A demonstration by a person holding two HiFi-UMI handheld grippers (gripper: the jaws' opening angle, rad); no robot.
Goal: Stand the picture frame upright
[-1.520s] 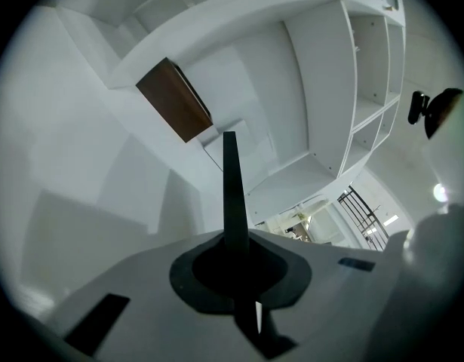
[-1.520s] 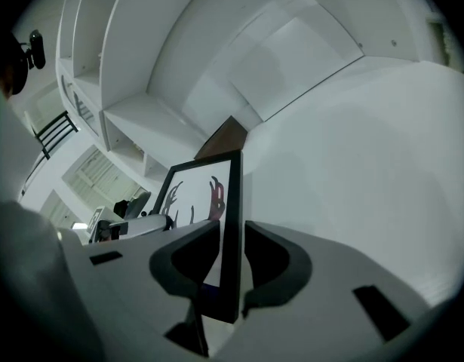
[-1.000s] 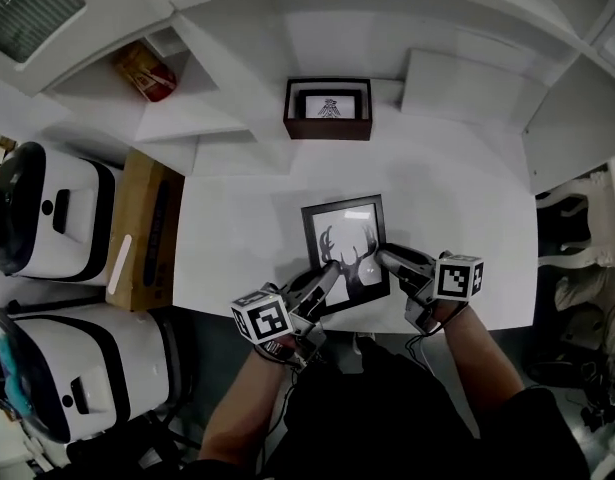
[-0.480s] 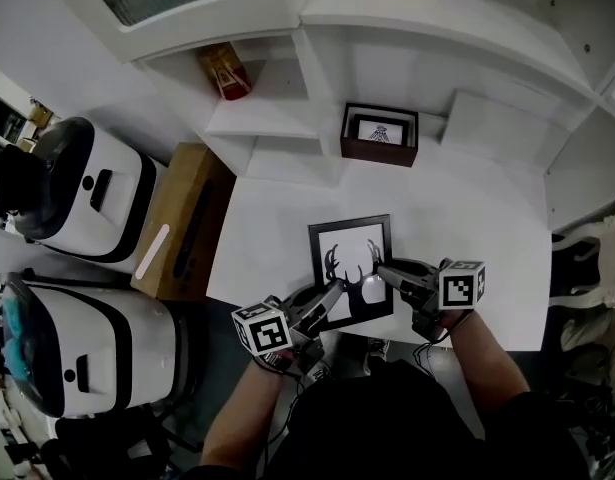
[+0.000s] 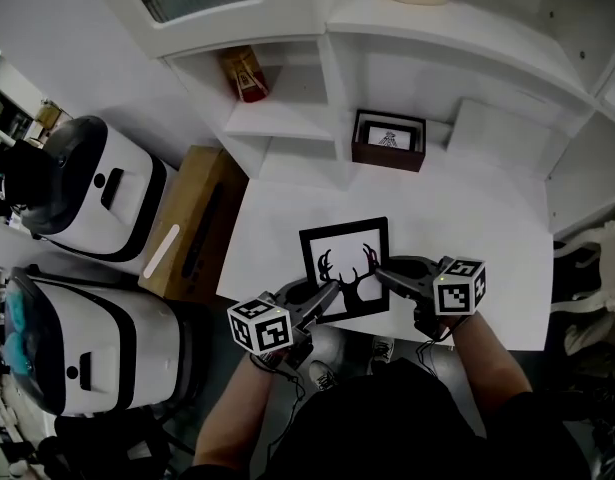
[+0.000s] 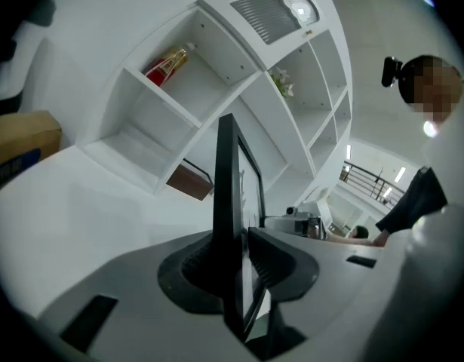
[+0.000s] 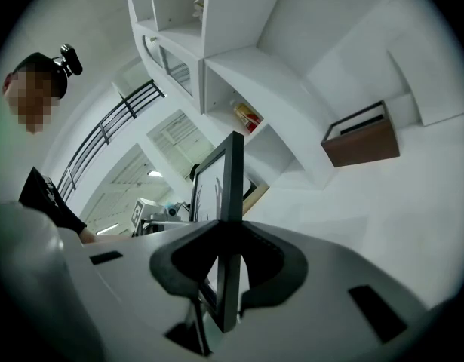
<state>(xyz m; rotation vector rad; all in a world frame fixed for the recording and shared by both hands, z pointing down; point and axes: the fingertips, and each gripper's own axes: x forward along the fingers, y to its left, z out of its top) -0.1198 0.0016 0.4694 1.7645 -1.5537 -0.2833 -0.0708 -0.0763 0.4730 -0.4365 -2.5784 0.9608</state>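
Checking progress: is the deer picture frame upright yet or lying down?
Not upright: the picture frame shows its whole face in the downward head view. Flat or slightly lifted, cannot tell.

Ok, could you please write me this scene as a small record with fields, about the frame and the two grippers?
surface: white table
main object: black rectangular picture frame with an antler print, over the table's near part
left gripper: tongs opening, pads on the frame's near edge
right gripper: tongs closing, pads on the same edge
behind: small dark brown wooden frame, at the table's back
task status: frame held by both grippers, not standing on its own
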